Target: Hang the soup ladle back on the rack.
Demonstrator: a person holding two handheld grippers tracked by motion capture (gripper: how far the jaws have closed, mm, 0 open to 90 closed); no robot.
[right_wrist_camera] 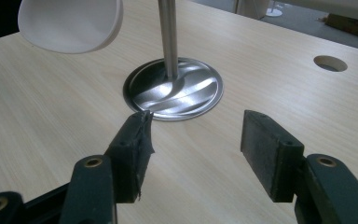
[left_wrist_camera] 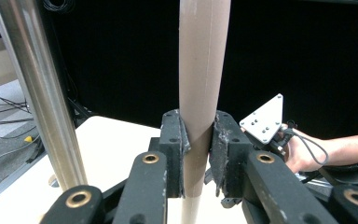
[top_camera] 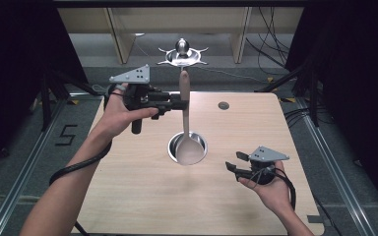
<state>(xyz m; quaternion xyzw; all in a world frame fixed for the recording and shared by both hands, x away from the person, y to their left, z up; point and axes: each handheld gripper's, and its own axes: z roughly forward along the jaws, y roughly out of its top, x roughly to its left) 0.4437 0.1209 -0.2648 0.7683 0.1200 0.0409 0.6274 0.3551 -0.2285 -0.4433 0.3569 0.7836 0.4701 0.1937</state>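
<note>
Left gripper (top_camera: 181, 103) clamps ladle (top_camera: 187, 142) (bowl empty).

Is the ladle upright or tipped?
Upright: the ladle hangs bowl-down, handle vertical, clamped in the left gripper.

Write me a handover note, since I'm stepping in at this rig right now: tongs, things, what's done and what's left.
Left tongs: shut on the spoon handle, spoon hanging upright, bowl down, above the metal stand base.
Right tongs: open, holding nothing, low over the table near the stand.
Done: spoon lifted off the table.
Left: likely to hang or set the spoon down; the end spot is not clear from here.
</note>
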